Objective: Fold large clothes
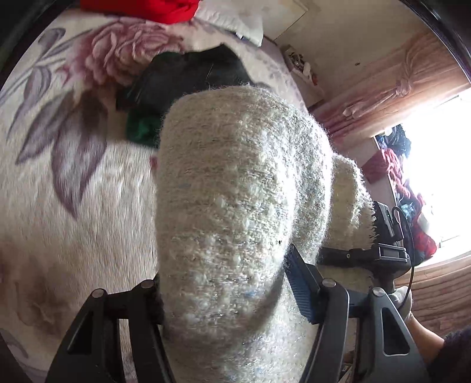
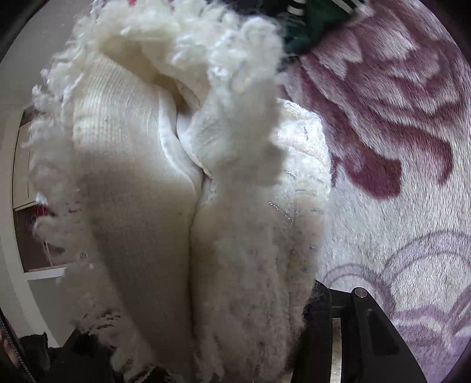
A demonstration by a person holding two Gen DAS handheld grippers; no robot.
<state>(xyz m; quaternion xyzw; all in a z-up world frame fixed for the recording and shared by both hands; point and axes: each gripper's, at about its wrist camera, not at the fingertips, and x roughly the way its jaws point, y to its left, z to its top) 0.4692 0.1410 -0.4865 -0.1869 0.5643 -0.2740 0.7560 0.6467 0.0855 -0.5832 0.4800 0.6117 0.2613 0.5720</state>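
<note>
In the left wrist view, the left gripper (image 1: 226, 282) sits at six o'clock with its black arms spread around a thick bundle of the fuzzy cream-white knitted sweater (image 1: 241, 191); the bundle fills the gap between the arms, and a blue ribbed finger pad (image 1: 300, 288) presses against its side at five o'clock, so this gripper is grasping the sweater. The knit rises from the jaws toward the centre of the frame, lifted off the plush cream blanket with large purple-pink flowers (image 1: 73, 182) that spreads from nine to eleven o'clock. At four o'clock, just beside the sweater's edge, the black body of the right gripper (image 1: 379, 253) shows. Beyond the sweater, at eleven to twelve o'clock, a dark black-and-green garment (image 1: 176, 88) lies on the blanket, with a red cloth (image 1: 141, 8) at the far top edge. In the right wrist view, the sweater (image 2: 141, 176) and its shaggy white trim fill the frame from six to twelve o'clock, covering the right gripper's fingers; only one black arm shows at five o'clock, so I cannot tell how its jaws stand. The flowered blanket (image 2: 397, 147) lies at three o'clock.
</note>
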